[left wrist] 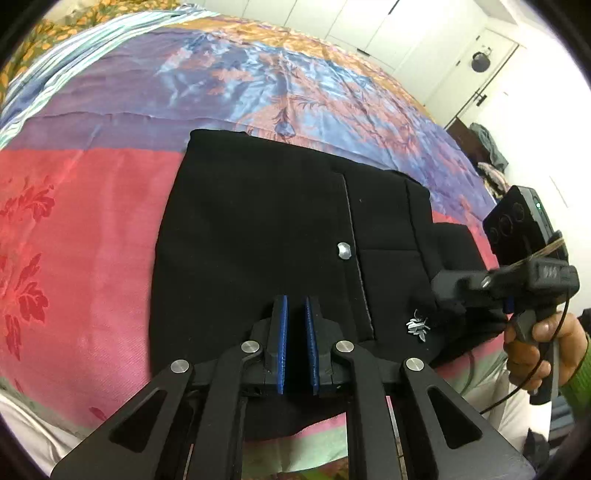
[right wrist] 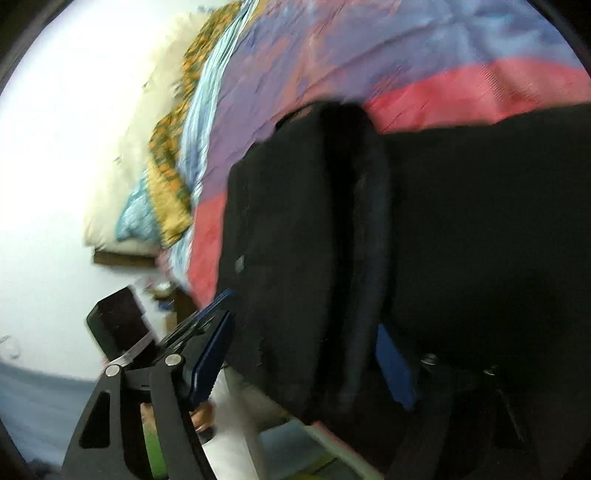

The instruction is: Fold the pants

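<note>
Black pants (left wrist: 266, 229) lie folded on the bedspread, with a silver button (left wrist: 345, 250) and a small silver ornament (left wrist: 417, 325) on top. My left gripper (left wrist: 296, 306) hovers over their near part, its blue pads a narrow gap apart with nothing between them. My right gripper (left wrist: 448, 291) reaches in from the right, its tips at the pants' right edge. In the blurred right wrist view my right gripper (right wrist: 306, 325) stands wide open with a thick fold of the pants (right wrist: 295, 258) between its blue pads (right wrist: 212, 354).
The bed has a pink, purple and blue floral bedspread (left wrist: 81, 229). White wardrobe doors (left wrist: 388, 26) stand behind it. A chair with clothes (left wrist: 487, 147) is at the far right. The bed's near edge (left wrist: 325, 446) lies just below the pants.
</note>
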Tool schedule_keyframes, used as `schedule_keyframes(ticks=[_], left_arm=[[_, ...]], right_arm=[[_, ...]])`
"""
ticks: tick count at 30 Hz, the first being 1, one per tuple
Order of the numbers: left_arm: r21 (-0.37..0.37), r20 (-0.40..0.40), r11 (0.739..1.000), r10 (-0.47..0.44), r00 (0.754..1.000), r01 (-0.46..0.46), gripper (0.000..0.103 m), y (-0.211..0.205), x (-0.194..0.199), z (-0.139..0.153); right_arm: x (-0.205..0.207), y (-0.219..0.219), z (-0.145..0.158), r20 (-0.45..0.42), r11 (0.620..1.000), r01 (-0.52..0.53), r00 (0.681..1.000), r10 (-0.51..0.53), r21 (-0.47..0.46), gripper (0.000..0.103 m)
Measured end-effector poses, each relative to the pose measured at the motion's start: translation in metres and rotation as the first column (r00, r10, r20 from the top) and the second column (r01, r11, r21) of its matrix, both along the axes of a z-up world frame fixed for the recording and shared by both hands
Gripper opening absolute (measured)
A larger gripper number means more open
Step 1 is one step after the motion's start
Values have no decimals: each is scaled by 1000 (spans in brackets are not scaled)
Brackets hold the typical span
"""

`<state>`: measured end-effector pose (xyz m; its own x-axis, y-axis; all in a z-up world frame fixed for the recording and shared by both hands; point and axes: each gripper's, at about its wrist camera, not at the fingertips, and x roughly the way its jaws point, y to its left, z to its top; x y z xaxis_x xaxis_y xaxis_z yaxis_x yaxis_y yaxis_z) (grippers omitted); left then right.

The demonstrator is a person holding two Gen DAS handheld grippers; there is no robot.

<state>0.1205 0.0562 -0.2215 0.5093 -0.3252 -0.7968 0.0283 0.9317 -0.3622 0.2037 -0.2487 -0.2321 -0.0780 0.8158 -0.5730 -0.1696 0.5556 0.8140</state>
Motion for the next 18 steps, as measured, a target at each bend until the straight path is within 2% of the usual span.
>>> schedule_keyframes(ticks=[1, 3, 5, 8, 9, 10, 12, 15, 18], left_arm=[[-2, 1, 1000, 2, 1000, -2, 10, 0, -1, 0], [-3, 4, 1000, 3, 1000, -3, 10, 1, -1, -1], [-1, 13, 1000, 1, 1000, -1, 10, 0, -1, -1], [4, 14, 1000, 2, 1000, -2, 15, 0, -2, 6], [-1, 13, 1000, 6, 1000, -6, 25, 1, -2, 9], [-7, 19, 1000, 17, 1000, -17, 39, 3, -4, 16], [-12, 51, 999, 45, 998, -45, 52, 7, -10, 29], [-27, 97, 997, 76, 992, -74, 56, 19, -23, 50], [-25, 107, 994, 111, 988, -109, 57, 30, -31, 58]], right_arm=[[-3, 4, 1, 19, 1000, -14, 1000, 14, -16, 63], [-5, 14, 5, 67, 997, -22, 997, 27, -72, 38], [-10, 19, 11, 117, 995, -22, 993, 34, -100, 32], [-18, 25, 27, 190, 991, -4, 981, 29, -134, 26], [-20, 25, 31, 208, 991, 2, 978, 26, -135, 25], [-21, 25, 37, 224, 991, 8, 974, 22, -131, 25], [-24, 25, 47, 251, 993, 24, 968, 5, -112, 23], [-23, 20, 55, 261, 996, 50, 965, -30, -71, 22], [-22, 13, 63, 250, 997, 72, 966, -64, -24, 22]])
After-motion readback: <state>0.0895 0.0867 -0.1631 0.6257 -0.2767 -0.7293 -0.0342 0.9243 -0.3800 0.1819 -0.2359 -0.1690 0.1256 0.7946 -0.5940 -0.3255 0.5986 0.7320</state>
